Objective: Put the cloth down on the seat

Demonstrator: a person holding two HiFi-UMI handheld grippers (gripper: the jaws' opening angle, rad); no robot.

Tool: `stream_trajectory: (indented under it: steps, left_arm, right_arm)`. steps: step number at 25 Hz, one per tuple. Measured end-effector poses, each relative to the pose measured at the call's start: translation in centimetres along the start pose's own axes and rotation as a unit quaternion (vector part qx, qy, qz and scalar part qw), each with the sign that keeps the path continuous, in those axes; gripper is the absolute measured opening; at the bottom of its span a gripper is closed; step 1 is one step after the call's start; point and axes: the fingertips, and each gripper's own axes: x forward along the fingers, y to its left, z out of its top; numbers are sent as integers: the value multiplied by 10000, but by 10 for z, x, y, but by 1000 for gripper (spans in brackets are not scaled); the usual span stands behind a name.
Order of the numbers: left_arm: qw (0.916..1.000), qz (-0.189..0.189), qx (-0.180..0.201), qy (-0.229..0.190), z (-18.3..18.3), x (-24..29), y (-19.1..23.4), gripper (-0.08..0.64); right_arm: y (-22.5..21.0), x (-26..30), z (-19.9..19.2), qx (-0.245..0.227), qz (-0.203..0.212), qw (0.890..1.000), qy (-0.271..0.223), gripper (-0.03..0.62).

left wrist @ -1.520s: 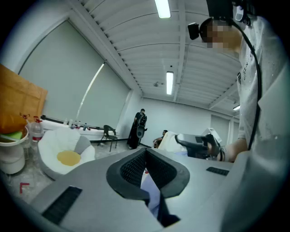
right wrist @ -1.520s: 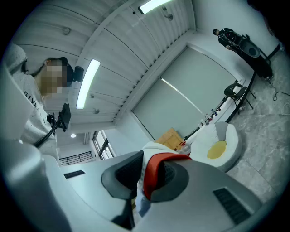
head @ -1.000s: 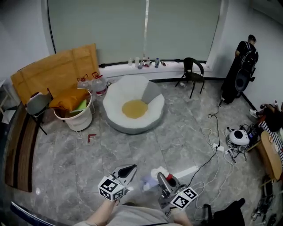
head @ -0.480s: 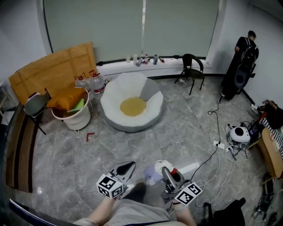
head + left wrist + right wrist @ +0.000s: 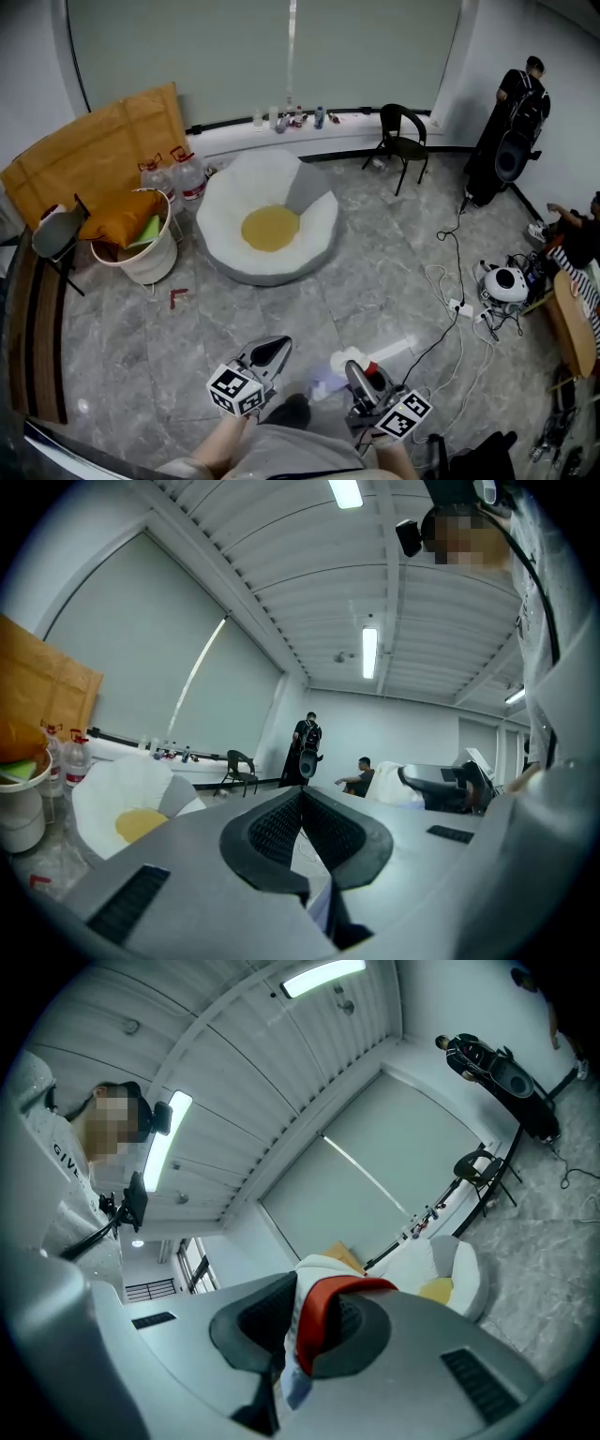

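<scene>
Sitting far left: bucket [image 5: 141, 264] with orange cushion. Centre floor: white seat [image 5: 220, 202], yellow pad in middle. Low in head view: left gripper [image 5: 271, 350], jaws closed together, nothing between. Just right of it: cloth [image 5: 339, 360], white with red edge, clamped between jaws of right gripper [image 5: 356, 375], well apart from seat.

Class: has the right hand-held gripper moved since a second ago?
Yes, slightly. In the head view the right hand-held gripper, clamping the white-and-red cloth, sits further right of the round white beanbag seat than before.
</scene>
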Motion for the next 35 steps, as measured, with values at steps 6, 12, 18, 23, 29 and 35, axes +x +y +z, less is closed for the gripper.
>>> stream_trajectory:
  steps: [6,12,18,23,29,35]
  left_arm:
    - [10000,-37,-63,-2,23,62,62,14]
    - [9999,-71,-134,-4,33,106,112,14]
    - [9997,84,-186,-114,43,132,141,14]
    - [9991,316,-236,-157,51,149,164,14]
    - [9964,777,-210,-268,63,182,197,14]
    - [9920,1173,-240,-391,71,226,220,14]
  right_arm:
    - [-50,55,29,129,96,9999,-14,44]
    - [-92,106,49,99,145,9998,29,44]
    - [-123,147,68,-19,210,9997,145,46]
    - [-146,184,86,-65,436,9986,282,44]
    - [-188,223,106,-21,955,9935,624,44]
    - [-214,245,129,232,1686,9808,948,46]
